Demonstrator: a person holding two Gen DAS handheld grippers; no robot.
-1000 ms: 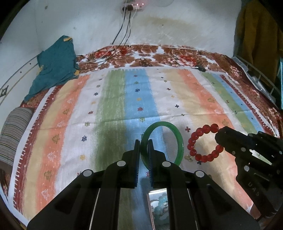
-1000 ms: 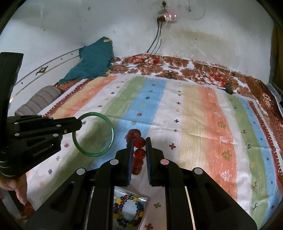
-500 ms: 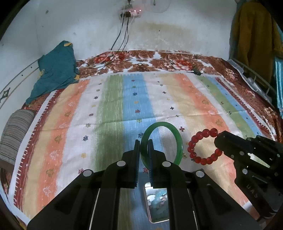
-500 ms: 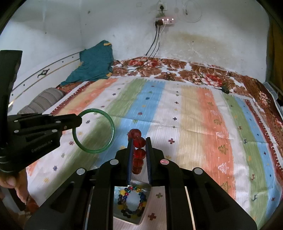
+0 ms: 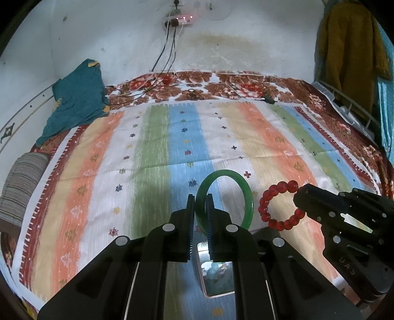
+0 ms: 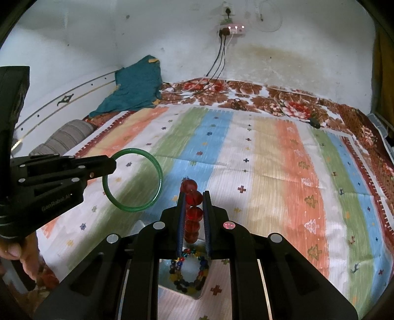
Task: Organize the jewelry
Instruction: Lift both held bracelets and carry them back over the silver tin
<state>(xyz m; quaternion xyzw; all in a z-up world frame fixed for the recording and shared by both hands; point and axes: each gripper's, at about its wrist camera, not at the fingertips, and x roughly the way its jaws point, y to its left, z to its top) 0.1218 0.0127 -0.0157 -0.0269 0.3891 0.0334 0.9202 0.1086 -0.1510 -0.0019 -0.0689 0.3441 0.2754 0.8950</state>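
My left gripper [image 5: 200, 200] is shut on a green bangle [image 5: 248, 197] and holds it upright above the striped bedspread [image 5: 157, 147]. The bangle also shows in the right wrist view [image 6: 157, 177], held by the left gripper [image 6: 112, 163]. My right gripper [image 6: 193, 197] is shut on a red bead bracelet [image 6: 193, 214], seen edge-on between the fingers. In the left wrist view the red bracelet [image 5: 266, 204] hangs from the right gripper [image 5: 299, 194]. Below the grippers lies a clear box [image 6: 170, 283] holding a multicoloured bead bracelet [image 6: 178, 268]; the box also shows in the left wrist view [image 5: 216, 270].
A teal cloth [image 5: 76, 103] lies at the bed's far left by the wall. A striped pillow [image 5: 19, 182] sits at the left edge. Cables [image 5: 167, 64] hang from a wall power strip [image 5: 182, 19]. A yellow garment [image 5: 349, 44] hangs at the right.
Both grippers have risen and tilted a little, each still holding its piece; the box below shows more fully in both views.
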